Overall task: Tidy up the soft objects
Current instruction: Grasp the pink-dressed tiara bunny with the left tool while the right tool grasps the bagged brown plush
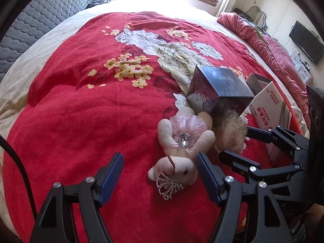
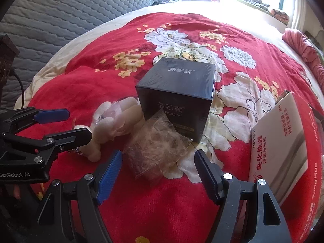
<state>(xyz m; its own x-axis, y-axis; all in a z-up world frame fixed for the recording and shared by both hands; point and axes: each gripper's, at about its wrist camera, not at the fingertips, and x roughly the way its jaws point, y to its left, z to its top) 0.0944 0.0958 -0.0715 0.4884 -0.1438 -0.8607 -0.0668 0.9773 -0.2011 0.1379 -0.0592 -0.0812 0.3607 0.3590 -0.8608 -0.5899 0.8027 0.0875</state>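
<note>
Left tool (image 1: 160, 176) astride plush bear (image 1: 182, 141)

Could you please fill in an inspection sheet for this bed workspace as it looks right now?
Surface: red floral blanket spread over a cream sheet on the bed.
Job's things: plush bear lying flat, its crown at the near end; fluffy tuft in a clear bag beside it, against the black box.
Clutter: white and red carton lying on the right.
Tongs: left tongs open, straddling the bear's head; right tongs open, at the bag.
Cables: black cable at the left edge.
Surroundings: grey quilted headboard, bright window, pink quilt, wall television.
</note>
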